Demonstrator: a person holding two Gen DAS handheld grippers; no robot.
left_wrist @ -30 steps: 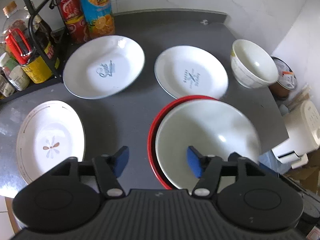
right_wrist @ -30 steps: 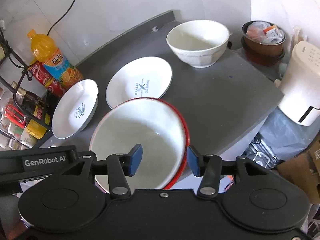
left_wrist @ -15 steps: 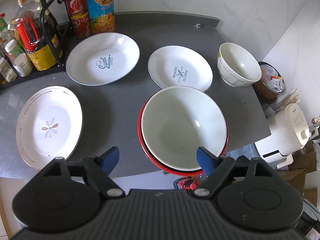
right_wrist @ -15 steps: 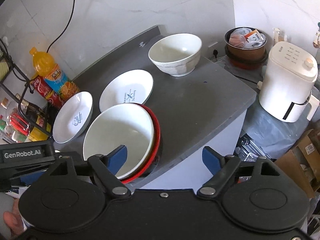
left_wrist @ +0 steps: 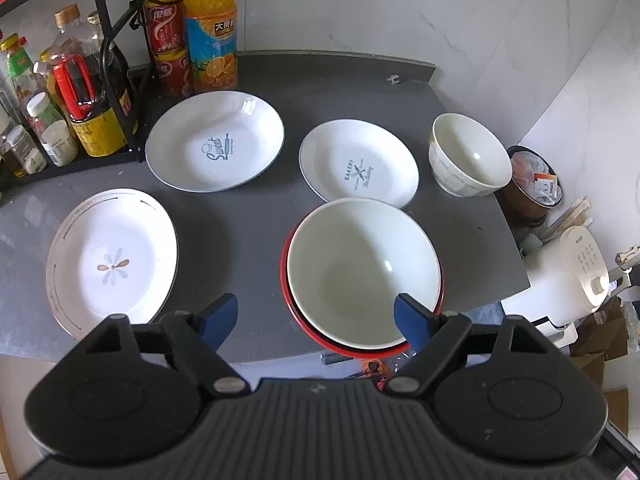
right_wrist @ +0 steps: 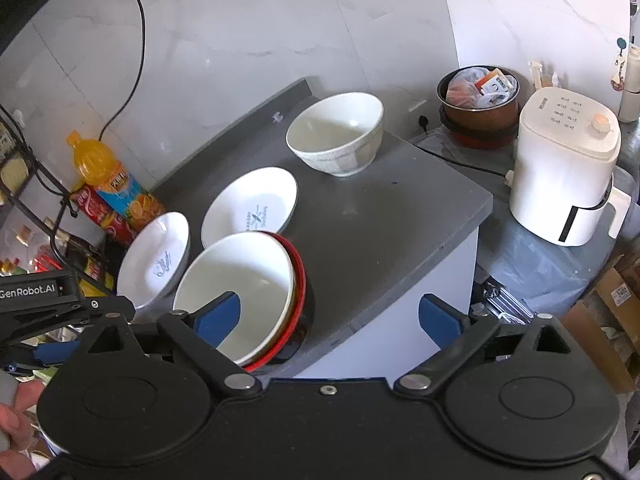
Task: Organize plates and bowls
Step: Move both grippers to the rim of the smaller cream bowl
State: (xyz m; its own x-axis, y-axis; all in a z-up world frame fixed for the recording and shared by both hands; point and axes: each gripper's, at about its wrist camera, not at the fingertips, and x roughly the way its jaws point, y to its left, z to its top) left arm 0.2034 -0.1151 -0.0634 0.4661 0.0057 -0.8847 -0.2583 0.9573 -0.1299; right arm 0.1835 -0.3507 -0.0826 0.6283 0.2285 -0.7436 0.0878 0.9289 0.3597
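The left hand-held gripper [left_wrist: 316,315] hangs above the near edge of the grey counter [left_wrist: 240,224] with its jaws spread wide and nothing between them. The right hand-held gripper [right_wrist: 330,316] is wider still, its jaws having just been opening, and it also holds nothing.

Just ahead of the left one's right fingertip sits the large white bowl [left_wrist: 362,274], nested in a red-rimmed bowl [left_wrist: 285,276] that juts slightly over the counter's front edge. Ahead and left lies the oval flower plate [left_wrist: 114,262]. Farther ahead are the "Sweet" plate [left_wrist: 216,140] and the "Bakery" plate [left_wrist: 358,162] (side by side, apart), with the small deep bowl [left_wrist: 468,156] far right.
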